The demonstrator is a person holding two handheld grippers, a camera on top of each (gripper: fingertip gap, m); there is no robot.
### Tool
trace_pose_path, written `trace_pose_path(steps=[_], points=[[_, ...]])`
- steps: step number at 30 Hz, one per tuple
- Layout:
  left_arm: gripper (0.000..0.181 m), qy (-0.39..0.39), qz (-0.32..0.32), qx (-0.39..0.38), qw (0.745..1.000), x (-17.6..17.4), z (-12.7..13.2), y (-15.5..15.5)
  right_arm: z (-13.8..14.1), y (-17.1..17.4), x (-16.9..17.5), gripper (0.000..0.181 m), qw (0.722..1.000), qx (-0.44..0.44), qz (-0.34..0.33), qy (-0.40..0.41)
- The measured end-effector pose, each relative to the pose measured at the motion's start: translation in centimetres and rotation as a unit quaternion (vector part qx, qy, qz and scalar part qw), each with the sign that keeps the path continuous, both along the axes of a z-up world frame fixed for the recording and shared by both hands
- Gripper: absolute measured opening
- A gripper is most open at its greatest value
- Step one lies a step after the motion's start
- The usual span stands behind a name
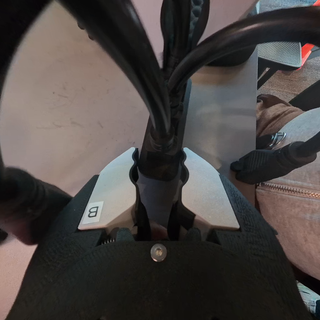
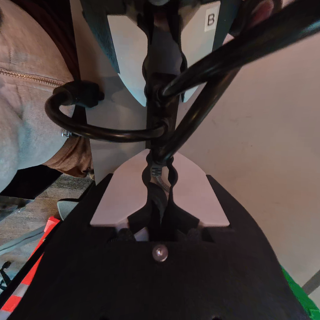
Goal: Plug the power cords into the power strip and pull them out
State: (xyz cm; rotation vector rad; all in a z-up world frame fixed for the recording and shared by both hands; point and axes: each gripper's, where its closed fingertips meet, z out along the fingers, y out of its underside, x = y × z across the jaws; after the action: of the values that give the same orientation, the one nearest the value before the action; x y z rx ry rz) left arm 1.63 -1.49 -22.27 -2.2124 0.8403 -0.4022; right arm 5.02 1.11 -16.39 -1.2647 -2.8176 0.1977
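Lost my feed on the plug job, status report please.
Left gripper clamped on one end of the black power strip. Right gripper pinching its other end. Cords plugged in; loose plug at table edge.

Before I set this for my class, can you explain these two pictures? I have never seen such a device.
There is no robot here: a person holds a two-finger clamp in each hand, each with a camera looking along its pale fingers. One picture comes from the left gripper, the other from the right gripper; they face each other. Between them, on the pale pinkish table top, is a narrow black power strip with thick black power cords plugged in. The left gripper is shut on one end; the right is shut at the other, where a grey braided cable leaves. A loose black plug lies at the table's edge, near the person's zipped jacket.
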Motion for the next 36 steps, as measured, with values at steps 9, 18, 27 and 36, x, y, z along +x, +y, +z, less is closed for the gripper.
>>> trace_pose_path(steps=[9, 18, 27, 36], points=[[0.046, 0.002, 0.0, 0.001, 1.0, 0.03, 0.0, 0.01, -0.09, 0.16, 0.15, 0.017, 0.999, 0.016, -0.004, -0.034], [0.046, 0.002, -0.001, 0.001, 1.0, 0.06, -0.03, 0.01, -0.15, 0.04, 0.0, 0.017, 0.999, 0.002, -0.022, -0.029], [0.046, 0.0, 0.001, -0.001, 1.0, -0.01, -0.03, 0.0, -0.2, -0.19, -0.24, 0.016, 0.999, 0.013, -0.015, -0.032], [0.046, -0.001, 0.001, -0.001, 1.0, -0.04, -0.03, 0.02, -0.22, -0.07, 0.23, 0.017, 0.999, 0.001, -0.039, -0.006]])
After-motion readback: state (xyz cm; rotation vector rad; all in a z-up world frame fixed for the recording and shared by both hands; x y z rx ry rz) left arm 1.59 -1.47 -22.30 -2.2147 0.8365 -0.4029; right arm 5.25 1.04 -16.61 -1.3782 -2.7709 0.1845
